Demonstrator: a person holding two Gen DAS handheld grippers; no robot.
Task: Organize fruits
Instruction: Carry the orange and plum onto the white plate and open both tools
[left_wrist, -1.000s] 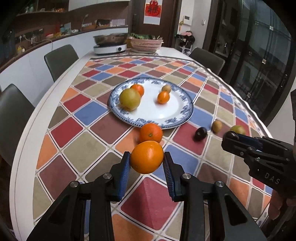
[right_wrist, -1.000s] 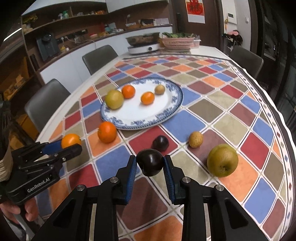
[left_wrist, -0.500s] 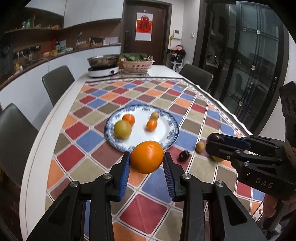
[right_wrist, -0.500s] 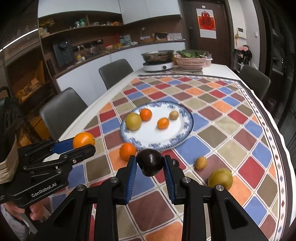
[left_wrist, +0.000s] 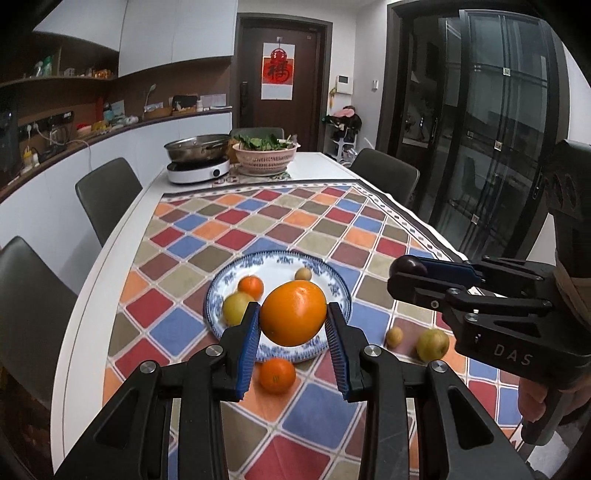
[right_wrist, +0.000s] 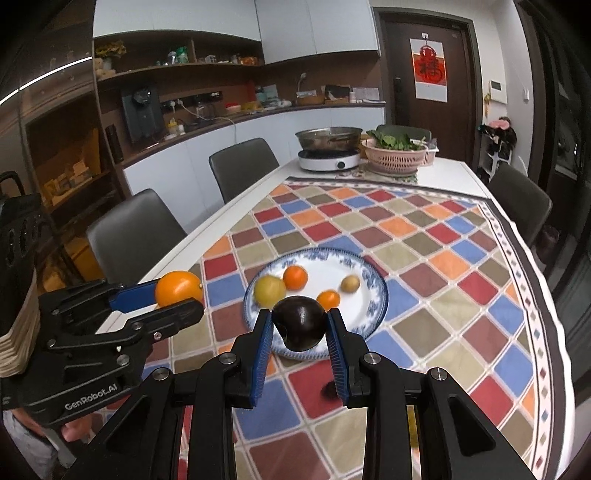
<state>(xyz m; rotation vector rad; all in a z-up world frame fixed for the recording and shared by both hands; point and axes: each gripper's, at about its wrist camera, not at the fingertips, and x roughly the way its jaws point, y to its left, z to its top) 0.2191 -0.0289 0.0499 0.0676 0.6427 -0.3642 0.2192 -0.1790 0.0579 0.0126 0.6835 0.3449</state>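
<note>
Orange and near-black fruit hang above the checked tablecloth: the left gripper is clamped on a large orange, the right gripper on a dark plum. The blue-rimmed plate, already holding four fruits, lies ahead of and below both pairs of tongs, about equally near each. Both point downward toward it, so the next move is probably forward and down. A small orange and a yellow-green fruit lie loose on the cloth just beside the plate.
</note>
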